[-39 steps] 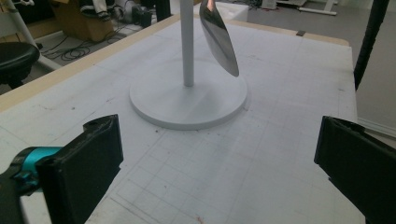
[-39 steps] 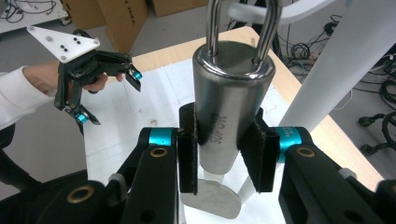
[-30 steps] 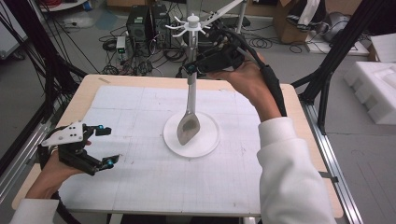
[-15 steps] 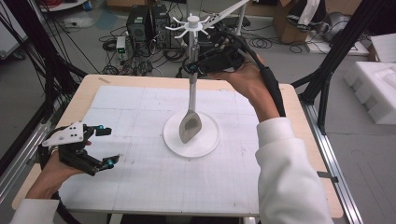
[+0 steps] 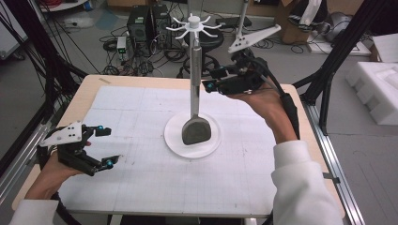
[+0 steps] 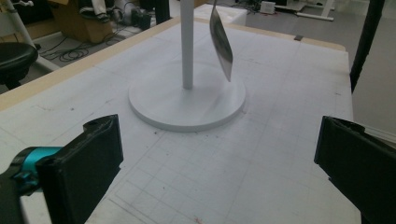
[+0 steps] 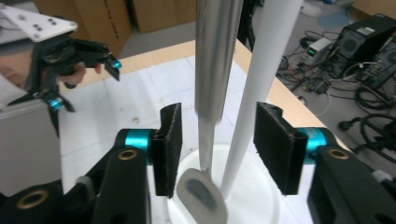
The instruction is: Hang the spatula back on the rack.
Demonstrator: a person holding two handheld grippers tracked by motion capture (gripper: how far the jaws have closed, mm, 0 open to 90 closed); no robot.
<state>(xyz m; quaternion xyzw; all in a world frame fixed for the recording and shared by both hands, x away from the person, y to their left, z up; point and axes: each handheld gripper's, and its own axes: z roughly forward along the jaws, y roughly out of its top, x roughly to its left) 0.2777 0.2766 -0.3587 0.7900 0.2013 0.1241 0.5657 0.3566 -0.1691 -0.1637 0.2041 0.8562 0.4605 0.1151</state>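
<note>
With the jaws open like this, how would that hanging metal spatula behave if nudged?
The metal spatula looks stiff and smooth, so probably slippery. It seems to hang from the white rack, blade above the base, so it would likely swing.

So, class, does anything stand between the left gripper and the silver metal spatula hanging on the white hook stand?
Nothing visible. Only bare white gridded mat lies between the open left gripper and the spatula; the stand's pole is beside the blade, not before it.
</note>
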